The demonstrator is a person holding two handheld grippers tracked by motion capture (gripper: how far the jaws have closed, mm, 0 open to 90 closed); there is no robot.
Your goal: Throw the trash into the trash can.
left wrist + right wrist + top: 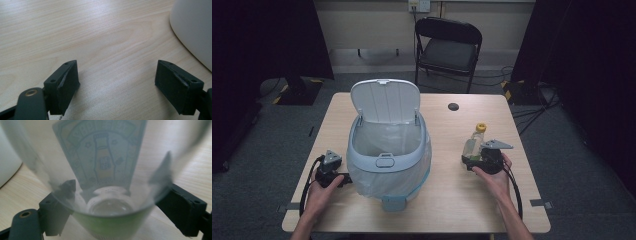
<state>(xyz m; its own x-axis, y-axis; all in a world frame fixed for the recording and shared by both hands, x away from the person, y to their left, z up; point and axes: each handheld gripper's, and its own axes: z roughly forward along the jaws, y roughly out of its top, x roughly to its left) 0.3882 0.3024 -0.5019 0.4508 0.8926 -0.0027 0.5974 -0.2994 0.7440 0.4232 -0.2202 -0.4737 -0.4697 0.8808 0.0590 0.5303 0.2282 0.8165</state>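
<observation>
Pale wood-grain surface [452, 195], smooth, carries a clear plastic bottle [474, 142] with yellow cap right of centre, well inside the right edge. Right tongs [473, 161] straddle its base, jaws wide, contact not discernible. Left stands a rounded white lidded bin [388, 155], lid up, bag-lined. Left tongs [348, 179] gape empty just beside its wall.

The counter [452, 195] is pale wood grain, smooth with a soft sheen. The bin [387, 150] beside it looks like matt plastic, lined with thin translucent film. The bottle [105, 170] is clear glossy plastic with a printed paper label; each tool [117, 85] is matt black.
</observation>
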